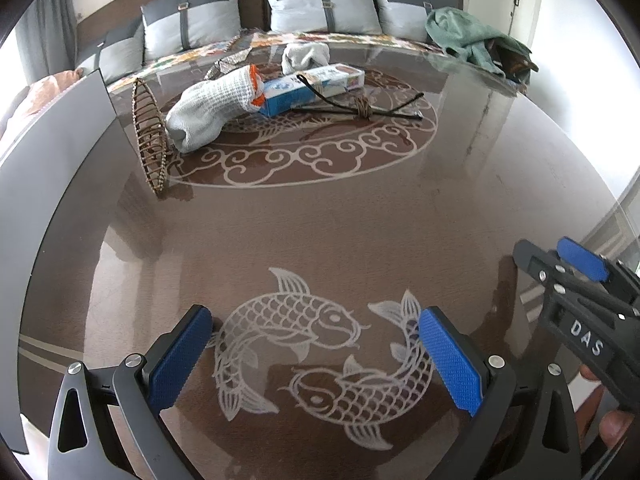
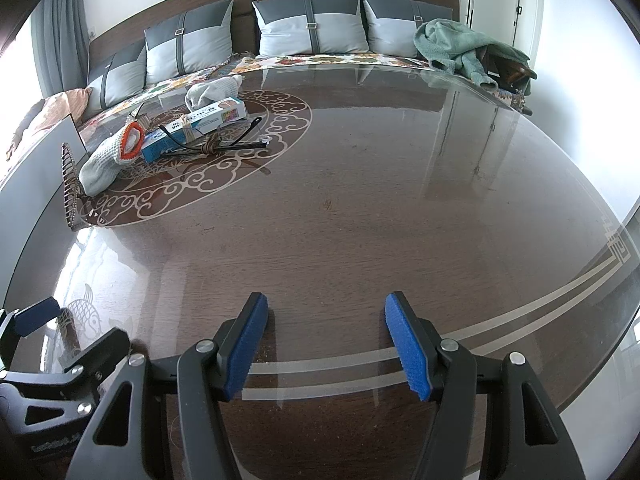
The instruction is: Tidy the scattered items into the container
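A: Glass-topped brown table (image 1: 320,216) with etched fish, a cushioned sofa behind. From my left wrist view, the left gripper (image 1: 316,354) hangs low over the fish, tongs spread wide, nothing between them. The scattered pile sits well ahead: a white knit glove (image 1: 208,108) with orange cuff lying against a blue-and-white box (image 1: 308,90), dark eyeglasses (image 1: 360,106) draped across it. Another pale cloth (image 1: 304,58) lies behind.

B: And the container?

A: My guess is the wicker basket (image 1: 149,136), tipped on its side just left of the glove. The right gripper (image 1: 576,272) shows at the right edge.

B: Right wrist view?

A: Right gripper (image 2: 326,344) near the table's front edge, tongs also spread, empty. Pile far off to the upper left: glove (image 2: 106,160), box (image 2: 196,128), eyeglasses (image 2: 224,136), basket (image 2: 72,184) at the left rim beside a grey panel (image 2: 24,200).

B: Plan?

A: I'd stand the basket upright first, then pinch the glove mid-body. Plenty of bare tabletop between me and the pile; the panel crowds the basket's left side, so I'd approach from the right.
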The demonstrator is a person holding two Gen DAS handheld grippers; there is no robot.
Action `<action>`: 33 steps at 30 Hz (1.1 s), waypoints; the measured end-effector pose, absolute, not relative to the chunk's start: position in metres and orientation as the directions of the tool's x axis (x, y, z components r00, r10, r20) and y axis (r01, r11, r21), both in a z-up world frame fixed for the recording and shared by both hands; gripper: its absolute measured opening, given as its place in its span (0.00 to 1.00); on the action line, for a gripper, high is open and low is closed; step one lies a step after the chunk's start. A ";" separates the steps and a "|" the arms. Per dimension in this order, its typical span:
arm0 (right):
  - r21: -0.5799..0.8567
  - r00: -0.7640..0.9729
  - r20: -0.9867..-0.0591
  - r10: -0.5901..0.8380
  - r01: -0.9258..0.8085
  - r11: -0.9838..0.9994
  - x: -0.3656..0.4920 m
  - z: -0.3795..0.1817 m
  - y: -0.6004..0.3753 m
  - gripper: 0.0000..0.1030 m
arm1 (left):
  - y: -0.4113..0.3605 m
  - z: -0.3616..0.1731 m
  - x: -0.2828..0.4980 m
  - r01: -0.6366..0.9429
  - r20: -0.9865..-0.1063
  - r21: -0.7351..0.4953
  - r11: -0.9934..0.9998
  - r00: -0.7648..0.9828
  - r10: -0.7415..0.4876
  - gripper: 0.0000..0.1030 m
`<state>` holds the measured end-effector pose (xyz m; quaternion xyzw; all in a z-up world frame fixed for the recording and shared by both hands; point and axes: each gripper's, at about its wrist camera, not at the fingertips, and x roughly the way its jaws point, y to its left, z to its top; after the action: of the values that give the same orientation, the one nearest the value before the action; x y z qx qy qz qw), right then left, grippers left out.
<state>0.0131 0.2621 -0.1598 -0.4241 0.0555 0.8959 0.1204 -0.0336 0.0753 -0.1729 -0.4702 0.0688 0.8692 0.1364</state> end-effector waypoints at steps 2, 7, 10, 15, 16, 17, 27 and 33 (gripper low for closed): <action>-0.002 -0.612 -0.773 0.169 -0.263 -0.965 0.013 -0.160 0.262 0.61 | 0.069 -0.171 -0.035 -0.292 -0.841 -0.030 -0.956 -0.509 0.182 1.00; -0.003 -0.612 -0.772 0.170 -0.264 -0.965 0.013 -0.160 0.261 0.61 | 0.035 -0.155 -0.044 -0.203 -0.814 -0.107 -0.973 -0.544 0.203 1.00; -0.003 -0.613 -0.772 0.170 -0.263 -0.965 0.013 -0.160 0.261 0.62 | 0.003 -0.129 -0.062 -0.075 -0.767 -0.031 -0.997 -0.638 0.072 1.00; -0.004 -0.615 -0.770 0.169 -0.261 -0.965 0.012 -0.161 0.260 0.64 | -0.039 -0.106 -0.119 0.169 -0.765 0.124 -0.978 -0.612 -0.202 1.00; -0.004 -0.615 -0.770 0.169 -0.260 -0.966 0.012 -0.161 0.260 0.65 | -0.045 -0.107 -0.132 0.200 -0.776 0.132 -0.971 -0.589 -0.227 1.00; -0.004 -0.616 -0.770 0.169 -0.260 -0.966 0.012 -0.161 0.260 0.65 | -0.050 -0.108 -0.142 0.224 -0.784 0.135 -0.965 -0.572 -0.243 1.00; -0.003 -0.620 -0.767 0.165 -0.253 -0.967 0.011 -0.161 0.260 0.66 | -0.056 -0.136 -0.214 0.244 -0.858 0.000 -0.970 -0.498 -0.125 1.00; -0.004 -0.623 -0.764 0.167 -0.254 -0.967 0.009 -0.162 0.259 0.67 | 0.006 -0.134 -0.196 -0.096 -0.826 0.018 -0.995 -0.563 0.040 1.00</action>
<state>0.0095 0.2590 -0.1621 -0.4180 0.0520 0.8994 0.1170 -0.1960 0.0061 -0.1343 -0.4659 0.0303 0.8835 0.0386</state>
